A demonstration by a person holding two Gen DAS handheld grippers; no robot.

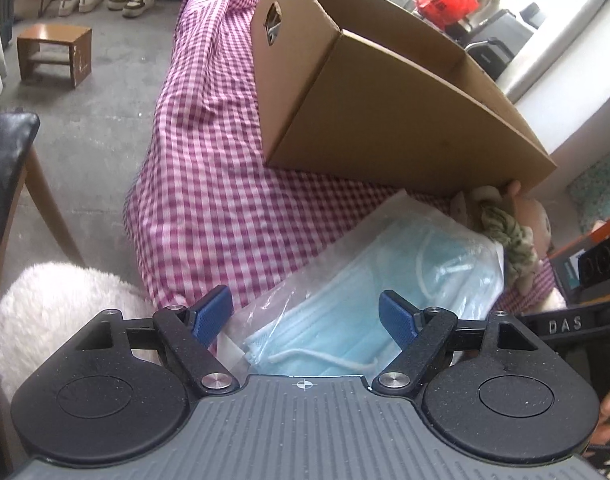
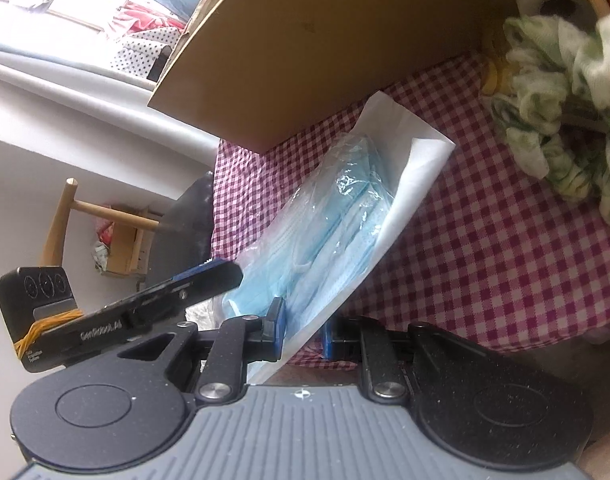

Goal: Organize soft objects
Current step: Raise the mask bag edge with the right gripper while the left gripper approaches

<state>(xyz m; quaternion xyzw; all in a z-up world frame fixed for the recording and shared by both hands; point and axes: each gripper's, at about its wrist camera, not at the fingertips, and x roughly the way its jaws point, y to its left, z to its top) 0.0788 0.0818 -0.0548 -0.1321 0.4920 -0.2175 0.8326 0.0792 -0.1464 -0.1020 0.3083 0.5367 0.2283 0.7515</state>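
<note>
So the right gripper [image 2: 303, 330] is pinching the bag of face masks [image 2: 325, 216] at its near end, over the checked tablecloth's [image 2: 485, 248] near edge — left gripper [image 1: 305, 312] spread wide around it. I'd lift slowly into the cardboard box [image 1: 385, 112] — plastic's slippery.

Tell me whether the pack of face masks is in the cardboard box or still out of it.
Out. The mask pack lies on the checked cloth beside the cardboard box, its edge pinched by the right gripper.

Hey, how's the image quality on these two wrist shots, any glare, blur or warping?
Left wrist view: window blown out at top right, cardboard box edges bowed by the fisheye, mask pack sharp. Right wrist view: top-left background washed out by daylight, green-and-white cloth bundle soft and blurred, box wall curved.
</note>
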